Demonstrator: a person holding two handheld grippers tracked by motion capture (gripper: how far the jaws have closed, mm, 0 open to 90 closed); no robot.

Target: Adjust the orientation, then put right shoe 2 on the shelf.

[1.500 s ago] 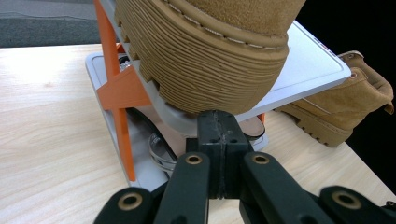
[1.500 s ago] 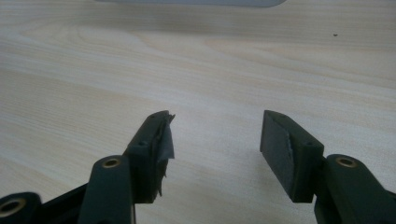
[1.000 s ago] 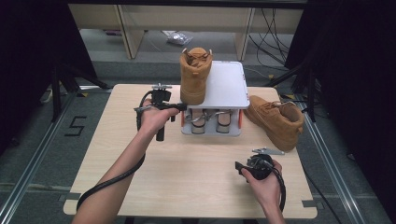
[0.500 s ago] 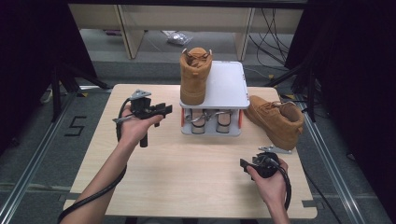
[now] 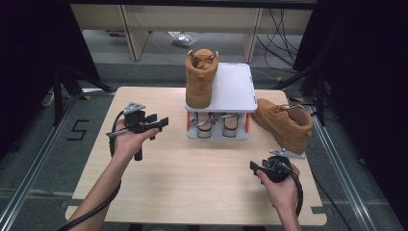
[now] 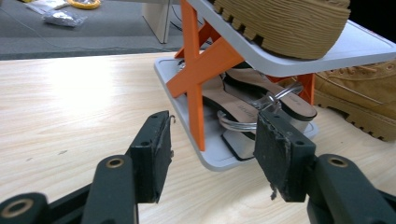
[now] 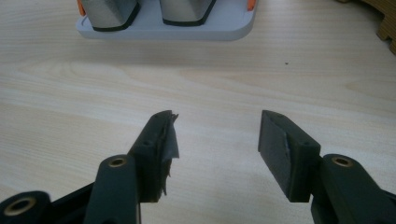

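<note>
Lying toe-inward on the table point(image 5: 159, 192), the loose boot point(image 5: 284, 122) sits just beyond the right hand-held gripper point(image 5: 254, 167), spread and empty. Left hand-held gripper point(image 5: 161, 121), jaws just opened with nothing between, is across the rack point(image 5: 231, 86).

boots: 2, one point(image 5: 201, 79) on rack top shelf, one point(image 5: 285, 122) on counter point(image 5: 168, 183) | sandals: 2 on lower shelf, one point(image 5: 205, 123) left, one point(image 5: 230, 122) right | shoe rack point(image 5: 235, 89): 1, two shelves | grippers: 2, left point(image 5: 161, 122), right point(image 5: 253, 167) | counter: 1
</note>
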